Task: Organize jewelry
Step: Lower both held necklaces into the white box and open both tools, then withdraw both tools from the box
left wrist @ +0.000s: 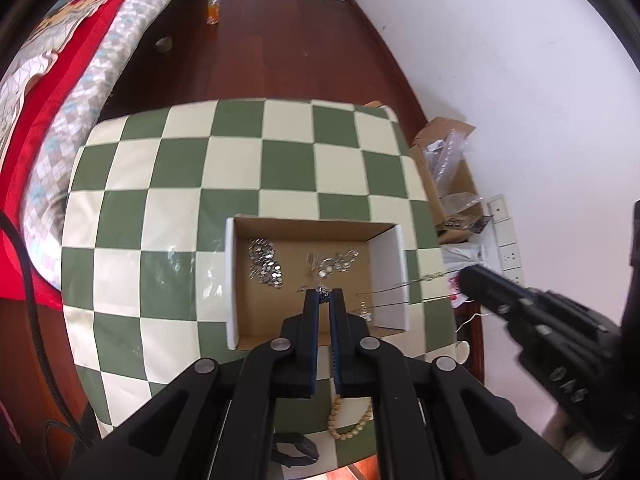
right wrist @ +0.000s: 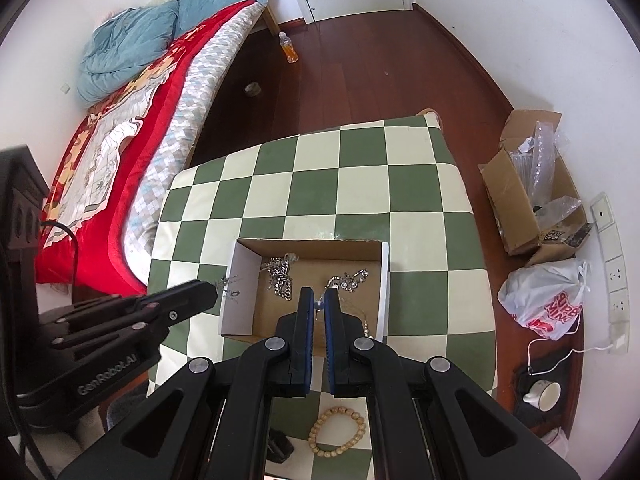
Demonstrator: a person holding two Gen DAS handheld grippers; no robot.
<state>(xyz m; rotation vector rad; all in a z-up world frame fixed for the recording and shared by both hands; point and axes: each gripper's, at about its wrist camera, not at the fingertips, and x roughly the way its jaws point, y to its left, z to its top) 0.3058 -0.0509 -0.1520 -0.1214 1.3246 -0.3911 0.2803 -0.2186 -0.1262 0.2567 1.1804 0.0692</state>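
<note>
A shallow cardboard box (left wrist: 240, 280) (right wrist: 248, 256) sits on the green-and-cream checkered table (left wrist: 240, 160) (right wrist: 360, 184). Silver chain jewelry (left wrist: 266, 264) (right wrist: 280, 276) lies inside. My left gripper (left wrist: 324, 296) is shut on a thin necklace (left wrist: 384, 290) over the box; the chain stretches right to my right gripper (left wrist: 464, 280). My right gripper (right wrist: 319, 300) is shut on the same necklace above the box. The left gripper also shows in the right wrist view (right wrist: 214, 290), with chain at its tip. A wooden bead bracelet (left wrist: 352, 420) (right wrist: 338, 432) lies on the near table edge.
A bed with a red quilt (right wrist: 120, 140) stands left of the table. An open cardboard box (right wrist: 520, 200), a plastic bag (right wrist: 548, 300) and a cup (right wrist: 544, 394) lie on the floor at right. A bottle (right wrist: 289, 49) stands on the far floor.
</note>
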